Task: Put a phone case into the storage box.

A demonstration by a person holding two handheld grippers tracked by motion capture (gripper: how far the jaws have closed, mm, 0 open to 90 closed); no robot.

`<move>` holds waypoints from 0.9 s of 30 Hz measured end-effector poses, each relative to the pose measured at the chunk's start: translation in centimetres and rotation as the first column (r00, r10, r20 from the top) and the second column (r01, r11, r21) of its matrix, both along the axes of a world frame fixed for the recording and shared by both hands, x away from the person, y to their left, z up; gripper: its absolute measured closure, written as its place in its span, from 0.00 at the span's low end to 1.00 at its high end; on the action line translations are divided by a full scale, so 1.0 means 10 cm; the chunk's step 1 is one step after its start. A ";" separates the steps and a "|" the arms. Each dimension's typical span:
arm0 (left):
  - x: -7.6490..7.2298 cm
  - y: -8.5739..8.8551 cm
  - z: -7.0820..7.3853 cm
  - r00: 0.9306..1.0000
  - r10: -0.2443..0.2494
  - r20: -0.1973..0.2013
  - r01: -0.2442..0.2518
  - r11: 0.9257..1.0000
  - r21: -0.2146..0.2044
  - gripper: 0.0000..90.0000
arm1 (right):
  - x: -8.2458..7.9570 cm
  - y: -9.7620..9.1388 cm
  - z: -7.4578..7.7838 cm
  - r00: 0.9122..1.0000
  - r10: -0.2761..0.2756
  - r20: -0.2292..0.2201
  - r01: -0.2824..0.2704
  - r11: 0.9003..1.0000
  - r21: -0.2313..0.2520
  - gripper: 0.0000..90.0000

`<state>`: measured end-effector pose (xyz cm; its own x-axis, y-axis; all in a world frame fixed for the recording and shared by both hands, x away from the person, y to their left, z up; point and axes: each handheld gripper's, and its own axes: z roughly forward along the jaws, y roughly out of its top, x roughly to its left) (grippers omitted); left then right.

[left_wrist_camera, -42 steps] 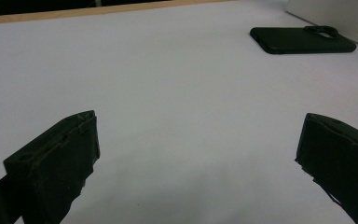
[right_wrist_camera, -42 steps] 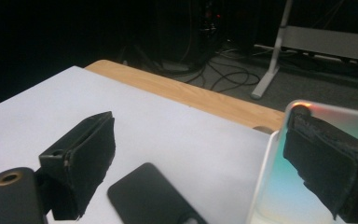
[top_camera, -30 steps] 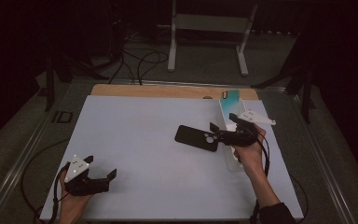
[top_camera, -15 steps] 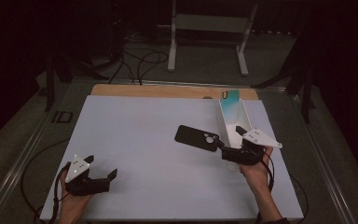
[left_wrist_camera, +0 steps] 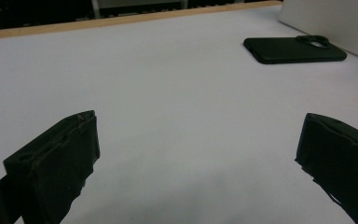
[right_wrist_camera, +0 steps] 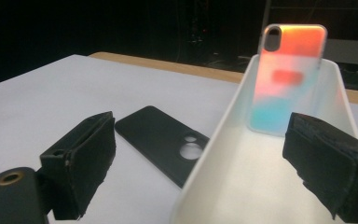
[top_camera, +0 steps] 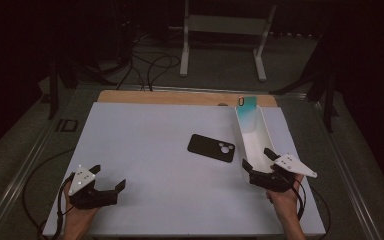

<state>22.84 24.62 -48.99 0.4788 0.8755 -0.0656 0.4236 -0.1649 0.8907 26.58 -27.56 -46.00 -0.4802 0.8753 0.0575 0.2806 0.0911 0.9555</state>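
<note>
Left gripper (top_camera: 109,189): jaws spread wide, nothing between them, held low at near left by the left hand (top_camera: 80,220). Right gripper (top_camera: 260,167): jaws also wide apart, nothing clamped, right hand (top_camera: 285,200) behind, forearm coming in from the near edge.

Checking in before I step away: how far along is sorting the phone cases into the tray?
One iridescent case already stands in the tray. The right gripper, jaws open, sits at the tray's near end, holding nothing. The black case remains on the table. The left gripper rests open.
</note>
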 end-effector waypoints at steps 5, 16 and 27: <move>0.02 -0.04 0.10 1.000 -0.016 0.024 0.016 1.000 -0.008 0.00 | -0.01 -0.02 -0.05 1.000 -0.011 -0.014 0.011 1.000 0.000 0.10; 0.34 -0.26 0.36 0.995 -0.083 0.063 0.084 0.996 -0.014 0.00 | -0.01 -0.06 -0.05 1.000 -0.024 -0.012 0.024 1.000 0.007 0.10; 0.79 -0.60 0.57 0.984 -0.157 0.082 0.158 0.987 -0.006 0.00 | -0.01 -0.07 -0.04 1.000 -0.027 -0.010 0.027 1.000 0.011 0.10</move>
<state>30.79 18.65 -43.24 0.6147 0.7882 -0.0311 0.3197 -0.2129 0.9233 26.45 -28.23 -46.41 -0.4560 0.8871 0.0722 0.2924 0.0727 0.9535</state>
